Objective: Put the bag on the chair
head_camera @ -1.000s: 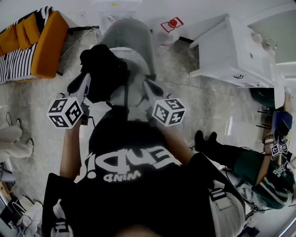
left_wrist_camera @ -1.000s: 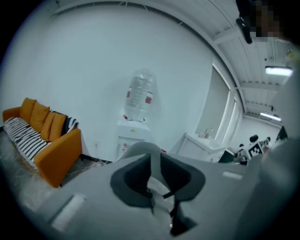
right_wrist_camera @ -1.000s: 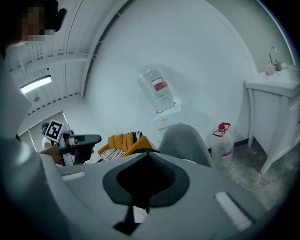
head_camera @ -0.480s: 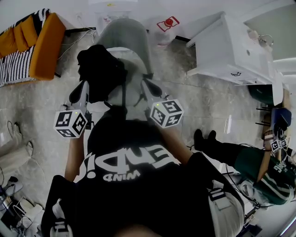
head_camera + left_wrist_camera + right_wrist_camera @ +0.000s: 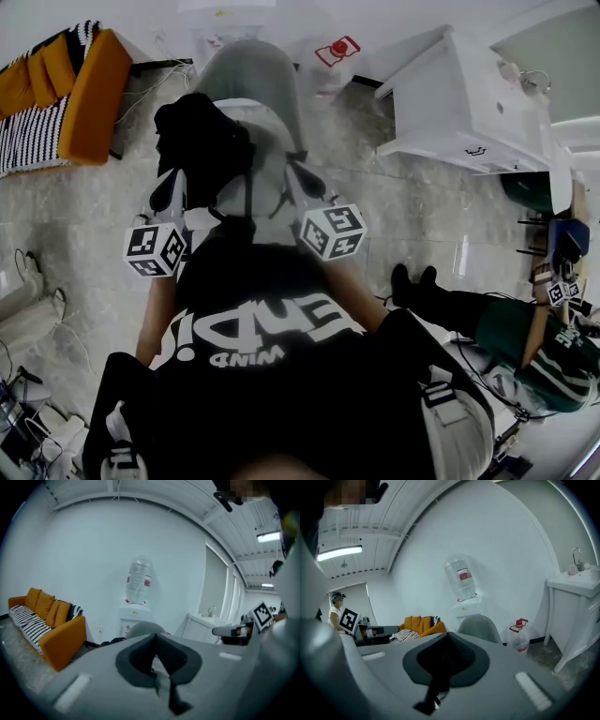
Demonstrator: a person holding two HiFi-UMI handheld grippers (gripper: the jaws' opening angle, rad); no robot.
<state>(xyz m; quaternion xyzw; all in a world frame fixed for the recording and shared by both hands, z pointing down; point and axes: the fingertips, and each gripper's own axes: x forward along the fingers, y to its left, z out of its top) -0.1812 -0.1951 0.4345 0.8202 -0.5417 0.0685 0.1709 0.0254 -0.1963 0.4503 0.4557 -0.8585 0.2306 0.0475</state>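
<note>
The black bag point(image 5: 202, 141) lies on the left side of the grey chair's point(image 5: 255, 75) seat. A thin black strap point(image 5: 251, 183) runs from it over the seat's front. My left gripper point(image 5: 174, 180) sits at the bag's lower left edge. Its pads point(image 5: 149, 656) are shut, and the frames do not show a thing clearly held between them. My right gripper point(image 5: 293, 172) hovers by the seat's right front. In the right gripper view it point(image 5: 447, 637) is shut, and a black strap point(image 5: 433, 691) trails from its pads. The chair's back point(image 5: 480, 626) rises beyond them.
An orange sofa point(image 5: 89, 89) with a striped throw stands at the far left. A white sink cabinet point(image 5: 464, 103) is at the right. A water dispenser point(image 5: 138, 581) and a red-capped jug point(image 5: 342, 49) stand behind the chair. Another person point(image 5: 525, 347) sits low at the right.
My left gripper has drawn back toward me and lower, away from the bag's side. The bag stays on the seat. The right gripper has hardly moved.
</note>
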